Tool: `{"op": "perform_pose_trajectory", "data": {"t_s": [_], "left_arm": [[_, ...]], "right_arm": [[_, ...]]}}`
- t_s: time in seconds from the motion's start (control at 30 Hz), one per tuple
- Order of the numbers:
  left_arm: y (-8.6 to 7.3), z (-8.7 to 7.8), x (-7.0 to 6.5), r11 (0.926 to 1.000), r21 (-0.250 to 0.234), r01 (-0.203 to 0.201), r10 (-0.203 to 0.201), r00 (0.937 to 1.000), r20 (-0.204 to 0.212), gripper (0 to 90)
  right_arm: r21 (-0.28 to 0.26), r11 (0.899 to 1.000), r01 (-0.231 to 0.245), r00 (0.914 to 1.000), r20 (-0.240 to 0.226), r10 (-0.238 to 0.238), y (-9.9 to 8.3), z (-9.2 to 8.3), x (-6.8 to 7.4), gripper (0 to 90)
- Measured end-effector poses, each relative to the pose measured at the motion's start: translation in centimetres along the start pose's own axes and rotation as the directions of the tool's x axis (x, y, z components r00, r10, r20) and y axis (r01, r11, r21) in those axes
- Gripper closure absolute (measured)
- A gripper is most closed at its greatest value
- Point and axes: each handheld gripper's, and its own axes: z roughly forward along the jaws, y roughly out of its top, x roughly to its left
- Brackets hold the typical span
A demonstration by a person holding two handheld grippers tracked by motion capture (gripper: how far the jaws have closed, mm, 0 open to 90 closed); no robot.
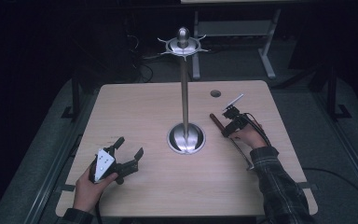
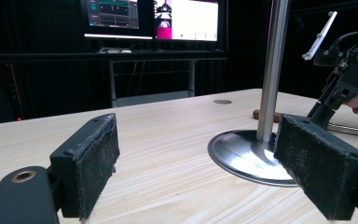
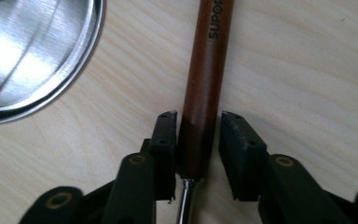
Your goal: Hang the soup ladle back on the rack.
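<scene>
A utensil with a brown wooden handle [image 1: 216, 122] and a thin metal shaft [image 1: 242, 154] lies flat on the table, right of the steel stand. My right gripper [image 1: 226, 131] points down at it. In the right gripper view the handle [image 3: 209, 70] runs between the two pads, which sit tight against its sides near the shaft end. My left gripper [image 1: 129, 148] rests low at the front left, open wide with nothing between its pads [image 2: 88, 163]. From there the right gripper [image 2: 324, 112] shows beyond the stand's pole [image 2: 275, 65].
A steel stand rises mid-table: round base [image 1: 186, 138], tall pole [image 1: 184, 93], hooked crown [image 1: 182, 44]. A cable hole [image 1: 216, 93] sits at the back right. Monitors [image 2: 154, 18] glow beyond the far edge. Dark floor surrounds the table [image 1: 135, 107].
</scene>
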Motion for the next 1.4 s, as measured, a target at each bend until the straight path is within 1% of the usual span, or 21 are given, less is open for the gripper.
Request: {"op": "perform_pose_trajectory", "data": {"t_s": [0.03,0.23,0.27,0.33,0.37,0.4,0.43,0.47,0.53,0.6,0.63,0.67,0.77,0.83,1.0,1.07,1.1,1.17,1.33,1.37,1.4], "left_arm": [[0.0,0.0,0.0,1.0,0.002,-0.002,0.002,1.0,0.001,13.5],[0.0,0.0,0.0,1.0,0.002,-0.001,0.001,1.0,0.001,13.5],[0.0,0.0,0.0,1.0,0.003,-0.001,0.001,1.0,0.001,13.5],[0.0,0.0,-0.1,1.0,-0.001,0.0,0.0,1.0,0.003,13.5],[0.0,0.0,0.0,0.9999,0.005,-0.009,0.009,1.0,0.003,13.5],[0.0,0.0,-0.1,1.0,0.001,-0.003,0.003,1.0,0.003,13.5],[0.0,0.0,-0.1,1.0,-0.003,0.003,-0.003,1.0,0.004,13.5],[0.0,0.0,0.0,1.0,0.003,-0.002,0.002,1.0,0.002,13.5],[0.0,0.0,0.0,1.0,0.002,-0.001,0.001,1.0,0.001,13.5],[0.0,0.0,0.0,1.0,0.003,-0.002,0.002,1.0,0.001,13.5],[0.0,0.0,0.0,1.0,0.002,-0.001,0.001,1.0,0.001,13.5],[0.0,0.0,0.0,1.0,0.002,0.0,0.0,1.0,0.001,13.5],[0.0,0.0,0.0,1.0,0.003,-0.002,0.002,1.0,0.001,13.5],[0.0,0.0,0.0,1.0,0.003,-0.001,0.001,1.0,0.0,13.5],[0.0,0.0,0.0,1.0,0.003,-0.001,0.001,1.0,0.0,13.5],[0.0,0.0,0.0,1.0,0.003,0.0,0.0,1.0,0.001,13.5],[0.0,0.0,0.0,1.0,0.002,0.0,0.0,1.0,0.001,13.5],[0.0,0.0,0.0,1.0,0.001,0.001,-0.001,1.0,0.001,13.5],[0.0,0.0,0.0,1.0,0.0,0.002,-0.002,1.0,0.002,13.5],[0.0,0.0,0.0,1.0,0.0,0.001,-0.001,1.0,0.003,13.5],[0.0,0.0,0.0,1.0,0.0,0.002,-0.002,1.0,0.003,13.5]], "right_arm": [[-0.003,1.0,0.003,1.0,0.001,-0.003,0.0,0.0,0.1,69.3],[0.001,1.0,-0.004,0.9999,0.014,0.004,0.1,0.1,0.3,71.1],[-0.001,1.0,-0.015,0.9999,0.004,0.015,0.0,0.0,0.3,72.6],[-0.002,1.0,-0.014,0.9999,0.0,0.014,0.0,0.0,0.3,73.3],[-0.005,1.0,-0.014,0.9999,0.0,0.014,0.0,-0.1,0.4,73.5],[-0.014,1.0,-0.004,0.9994,0.033,0.005,0.0,-0.5,0.7,73.6],[-0.021,1.0,-0.004,0.9996,0.028,0.005,0.0,-0.7,0.6,73.6],[-0.021,1.0,-0.004,0.9996,0.028,0.005,0.0,-0.7,0.6,73.6],[-0.051,0.999,-0.012,0.9997,0.02,0.013,-0.1,-1.4,0.6,73.6],[-0.072,0.997,-0.003,0.9999,0.01,0.003,-0.3,-2.1,0.5,73.6],[-0.072,0.997,-0.003,0.9999,0.01,0.003,-0.3,-2.1,0.5,73.6],[-0.111,0.994,-0.015,0.9999,0.005,0.016,-0.4,-2.9,0.5,73.6],[-0.137,0.991,-0.01,1.0,0.0,0.01,-0.6,-3.5,0.5,73.6],[-0.177,0.984,-0.01,1.0,-0.003,0.009,-0.9,-4.3,0.6,73.6],[-0.244,0.97,-0.001,0.9999,-0.012,-0.002,-1.5,-6.1,0.7,73.7],[-0.297,0.955,0.003,0.9999,-0.009,-0.006,-1.9,-7.2,0.7,73.7],[-0.297,0.955,0.003,0.9999,-0.009,-0.006,-1.9,-7.2,0.7,73.7],[-0.318,0.948,-0.005,0.9999,-0.013,0.001,-2.2,-7.9,0.8,73.8],[-0.395,0.919,0.005,0.9999,-0.006,-0.008,-3.1,-9.9,1.2,73.8],[-0.395,0.919,0.005,0.9999,-0.006,-0.008,-3.1,-9.9,1.2,73.8],[-0.408,0.913,0.004,0.9999,-0.008,-0.008,-3.3,-10.3,1.3,73.8]]}}
